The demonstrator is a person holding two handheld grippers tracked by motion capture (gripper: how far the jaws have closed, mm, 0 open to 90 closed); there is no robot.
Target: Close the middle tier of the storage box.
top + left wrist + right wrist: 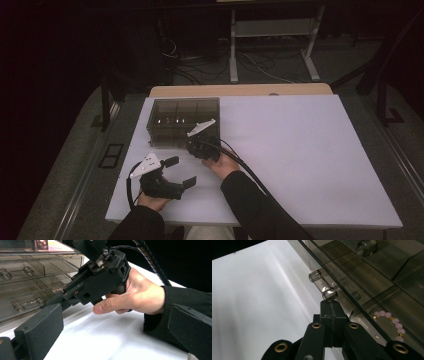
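Handle: clear bar pull on the front of a smoked acrylic box, standing off the drawer face on two round posts. It lies just beyond the tips of the right gripper, whose jaws are pressed flat together; the nearer post sits at the very tip, touching or almost so, contact cannot be told. Nothing is held between the pads

Long axis: the bar runs along the drawer front, level with the table; in the right gripper view it slants from the jaw tips up and away to the left. The posts point straight out from the drawer face

Drawer content: pink bead bracelet, inside, right of the jaws

Left gripper: jaws spread wide, empty, resting apart from the box and aimed across at the right hand

Step, as judged: opening the drawer by its handle. Closed tips cannot pinch the bar; better to hook them behind it between the posts, or open and close across it, then draw straight out along the posts' direction. The free gripper may brace the box against sliding
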